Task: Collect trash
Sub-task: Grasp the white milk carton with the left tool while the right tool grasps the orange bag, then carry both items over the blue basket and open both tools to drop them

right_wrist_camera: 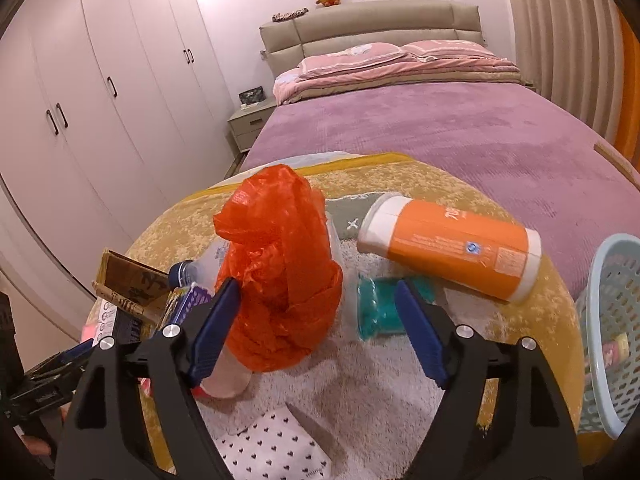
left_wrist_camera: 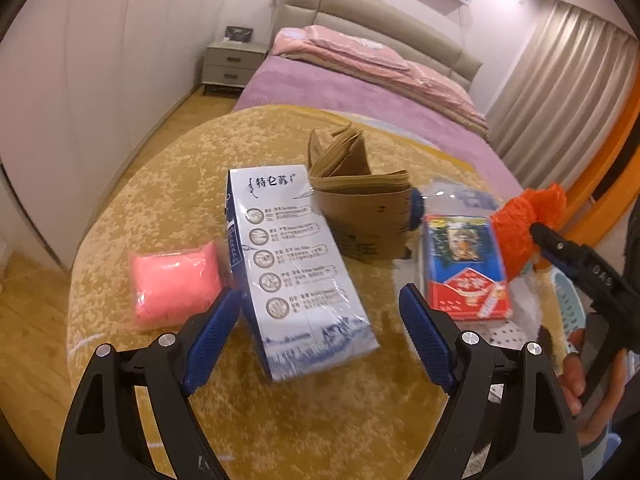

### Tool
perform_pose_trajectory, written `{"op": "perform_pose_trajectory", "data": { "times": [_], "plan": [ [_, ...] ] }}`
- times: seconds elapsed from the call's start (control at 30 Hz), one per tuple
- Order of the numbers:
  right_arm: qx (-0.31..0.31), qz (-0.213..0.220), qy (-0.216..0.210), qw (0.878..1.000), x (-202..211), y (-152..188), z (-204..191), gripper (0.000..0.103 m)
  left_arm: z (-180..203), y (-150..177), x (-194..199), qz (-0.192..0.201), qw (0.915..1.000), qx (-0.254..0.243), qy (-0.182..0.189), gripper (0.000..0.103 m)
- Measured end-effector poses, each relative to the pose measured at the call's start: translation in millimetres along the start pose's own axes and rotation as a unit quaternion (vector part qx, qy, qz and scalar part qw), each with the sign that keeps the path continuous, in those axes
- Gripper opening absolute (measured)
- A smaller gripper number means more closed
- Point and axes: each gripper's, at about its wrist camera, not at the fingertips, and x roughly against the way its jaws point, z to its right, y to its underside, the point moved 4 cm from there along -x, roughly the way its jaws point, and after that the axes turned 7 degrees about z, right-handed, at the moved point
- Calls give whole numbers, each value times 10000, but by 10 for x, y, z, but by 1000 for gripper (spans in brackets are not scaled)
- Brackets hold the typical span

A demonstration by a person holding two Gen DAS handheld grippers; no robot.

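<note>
Milk carton (left_wrist_camera: pixel 296 272) between spread left claw (left_wrist_camera: pixel 320 336); orange bag (right_wrist_camera: pixel 280 268) between spread right claw (right_wrist_camera: pixel 316 332).

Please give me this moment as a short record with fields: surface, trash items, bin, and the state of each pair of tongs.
surface: gold patterned rug at the foot of a bed
trash, left view: milk carton, pink packet, cardboard, red and blue box
trash, right view: orange plastic bag, orange canister, teal packet
bin: pale blue basket, right edge
left tongs: open, straddling the carton
right tongs: open, around the bag's lower part
</note>
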Motion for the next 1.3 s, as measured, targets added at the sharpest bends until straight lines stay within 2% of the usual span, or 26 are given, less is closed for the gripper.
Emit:
{"op": "perform_pose_trajectory", "data": {
  "times": [0.17,0.3,0.5,0.6,0.67,0.73,0.83,0.9,0.97,1.3],
  "plan": [
    [-45,-76,-214,9997,20,11,-3,79,-81,60,-133,-151,9998,87,-75,80],
    [-19,99,-326,9994,137,24,8,92,-68,59,-217,-193,9997,31,-110,80],
    [-38,-74,-288,9996,-52,-35,-50,92,-2,20,-263,-140,9995,-109,-258,79],
    [-196,-309,-335,9988,-224,-46,-29,92,-2,1,-277,-128,9992,-129,-354,74],
    [-418,-480,-538,9965,-323,-19,1,87,7,-13,-282,-126,9989,-171,-415,70],
    [-528,-623,-611,9948,-383,14,13,69,13,-31,-292,-125,9987,-199,-447,68],
    [-394,-669,-616,9951,-395,51,1,52,24,-32,-268,-103,9988,-200,-440,62],
    [-294,-600,-578,9961,-334,54,-12,47,28,-29,-236,-72,9992,-148,-356,57],
    [-276,-520,-588,9965,-250,44,-19,45,39,-9,-156,12,9997,-71,-251,57],
    [-254,-89,-600,9978,186,-32,5,44,238,-54,348,558,9984,-105,57,57]
  ]
}}
